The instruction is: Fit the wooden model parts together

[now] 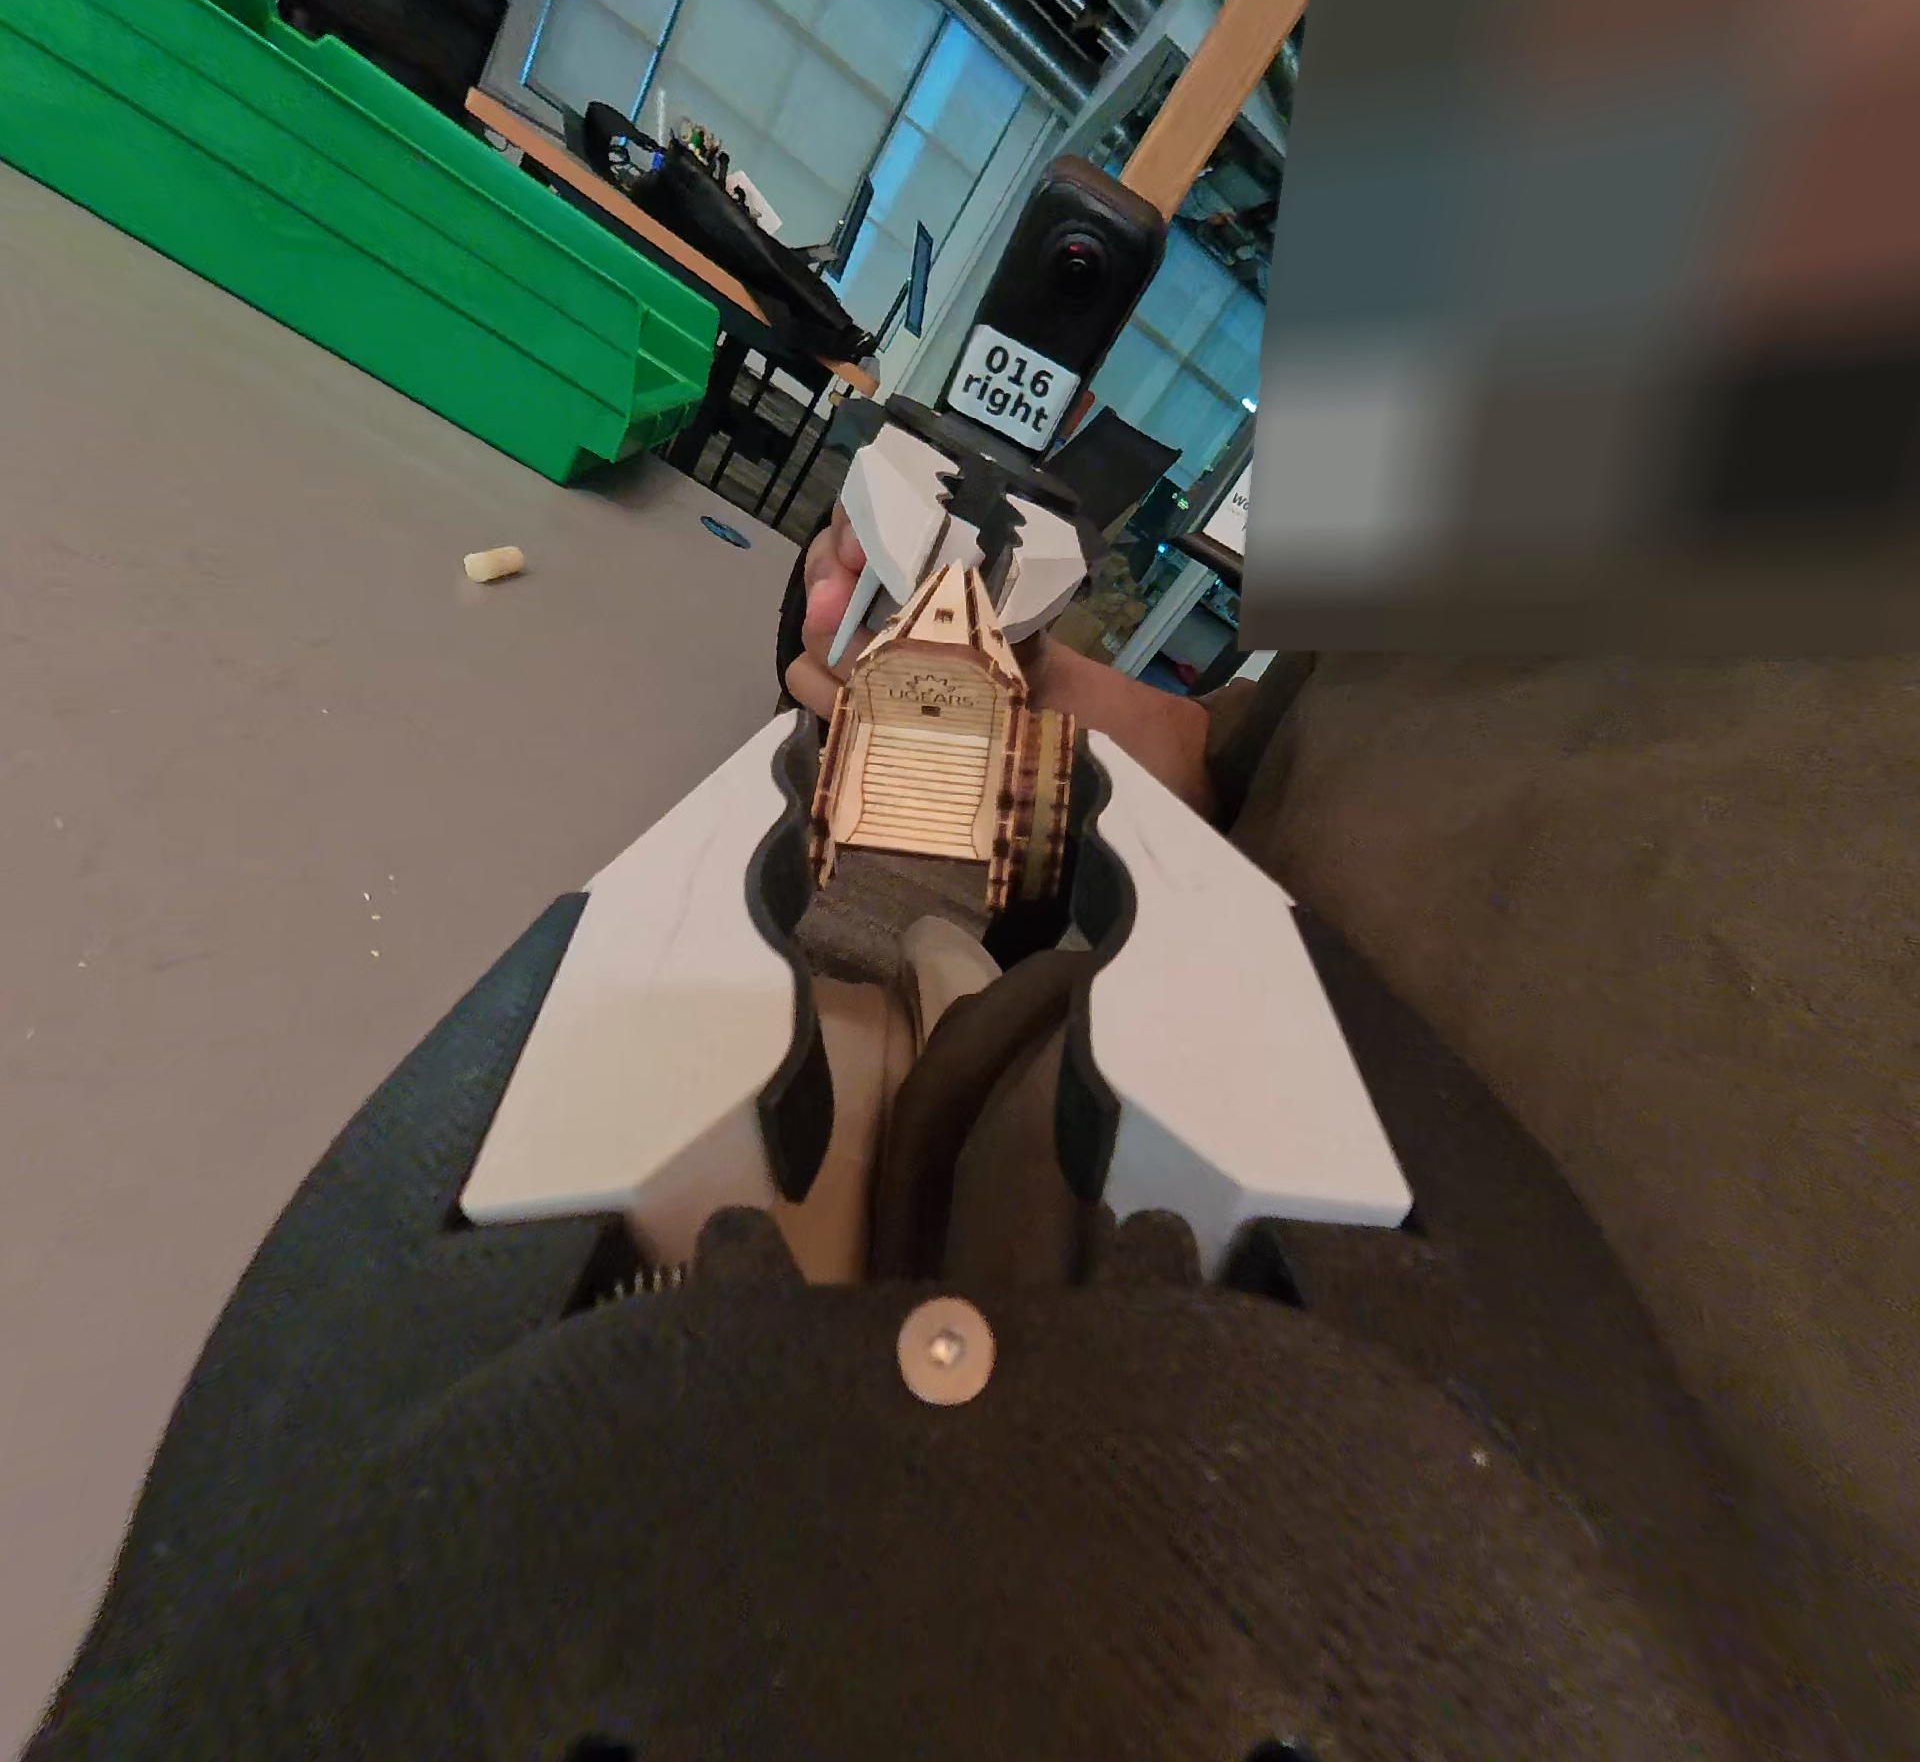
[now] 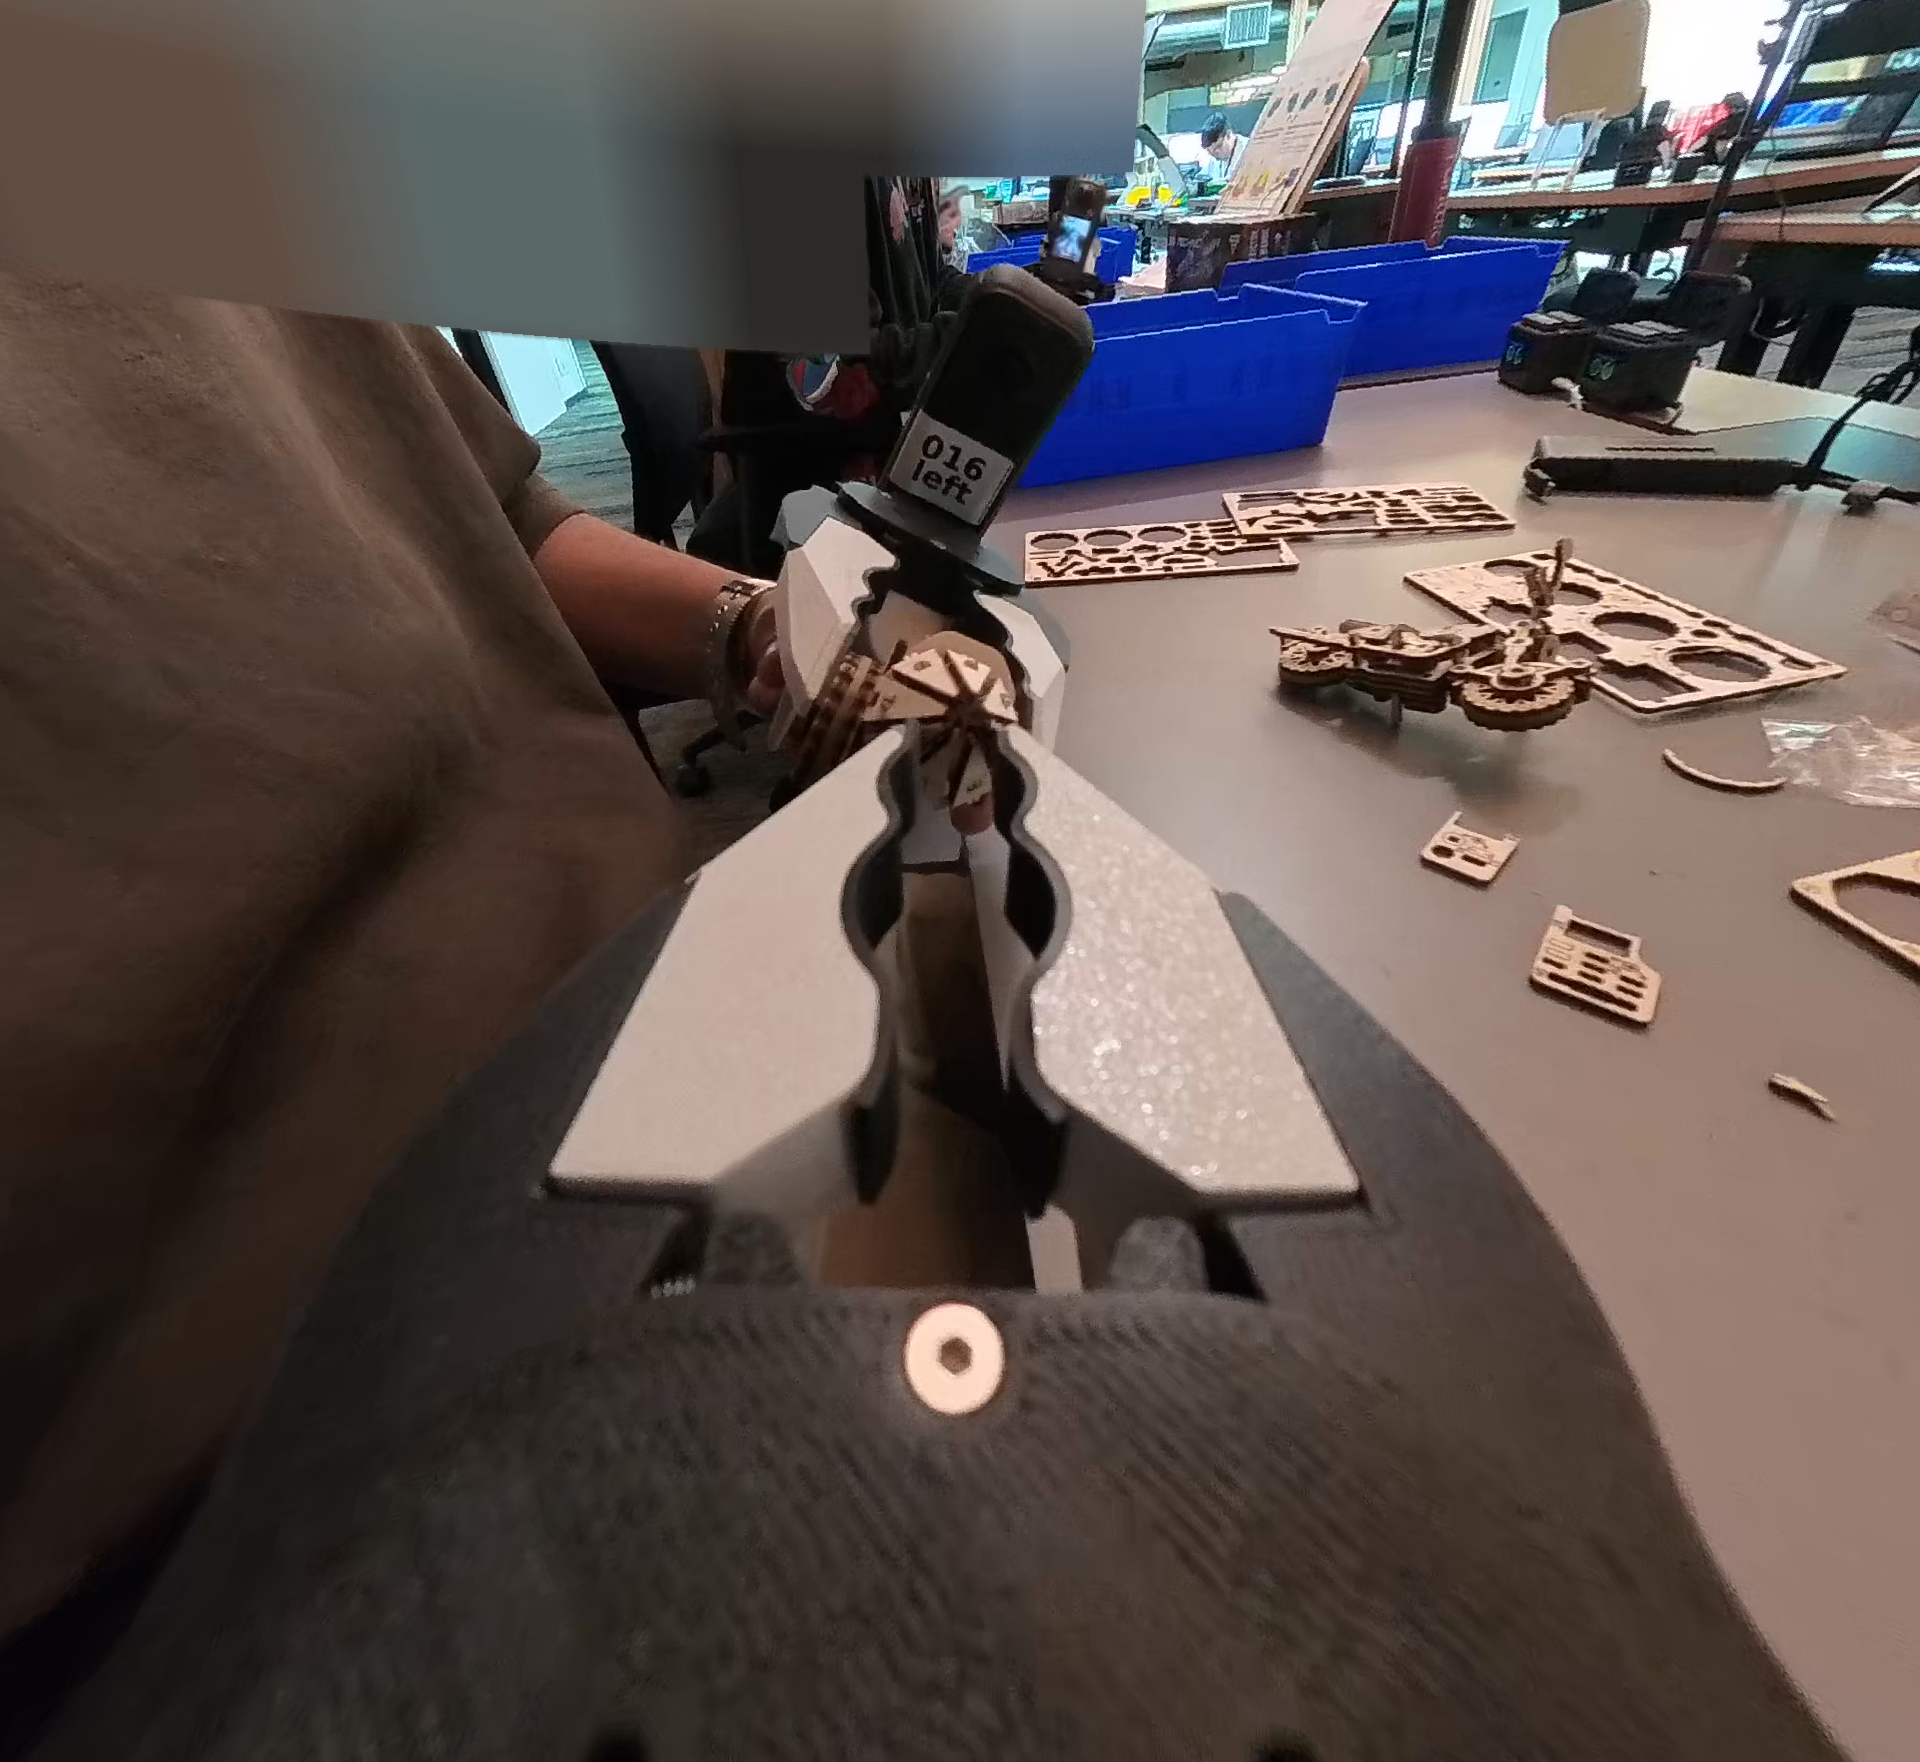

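Observation:
A small wooden model house with a pointed roof and a barrel-like wheel on its right side is held in the air between both grippers. My left gripper is shut on its body, the pads against both sides. My right gripper faces it and is shut on the cone roof, its fingers nearly together. The right gripper also shows in the left wrist view, and the left gripper in the right wrist view. The model's underside is hidden.
Green bins and a small cork-like piece sit on the grey table. To the right are a wooden motorcycle model, cut-out wooden sheets, loose parts and blue bins. A person's brown-shirted torso is close on the left. Both grippers' tips are close together, under 4 cm apart.

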Demonstrator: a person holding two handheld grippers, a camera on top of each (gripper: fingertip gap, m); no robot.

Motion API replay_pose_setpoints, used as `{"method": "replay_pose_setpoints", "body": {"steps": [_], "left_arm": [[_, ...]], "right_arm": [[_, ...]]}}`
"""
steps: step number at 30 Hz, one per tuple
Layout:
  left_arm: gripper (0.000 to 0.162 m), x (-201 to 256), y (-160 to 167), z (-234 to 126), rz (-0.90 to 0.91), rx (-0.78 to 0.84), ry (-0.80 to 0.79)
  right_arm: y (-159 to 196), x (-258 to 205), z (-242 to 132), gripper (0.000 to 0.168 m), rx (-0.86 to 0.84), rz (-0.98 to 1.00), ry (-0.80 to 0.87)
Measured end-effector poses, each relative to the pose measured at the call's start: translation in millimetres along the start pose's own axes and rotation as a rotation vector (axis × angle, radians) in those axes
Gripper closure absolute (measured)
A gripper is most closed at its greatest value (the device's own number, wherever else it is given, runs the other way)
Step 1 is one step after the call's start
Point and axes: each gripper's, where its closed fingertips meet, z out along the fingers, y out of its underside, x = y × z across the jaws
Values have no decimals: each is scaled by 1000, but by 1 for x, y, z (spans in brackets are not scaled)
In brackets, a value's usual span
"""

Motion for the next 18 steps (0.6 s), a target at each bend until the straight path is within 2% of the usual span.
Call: {"method": "replay_pose_setpoints", "body": {"steps": [5, 11, 18], "left_arm": [[117, 1, -3, 0, -49, 24, 24], [117, 7, -22, -8, -206, 152, 138], [118, 6, -26, -11, -222, 173, 143]], "right_arm": [[-3, 1, 0, 156, 25, 43, -6], [3, 11, -1, 146, 12, 71, 21], [4, 12, 0, 138, 16, 103, 22]]}}
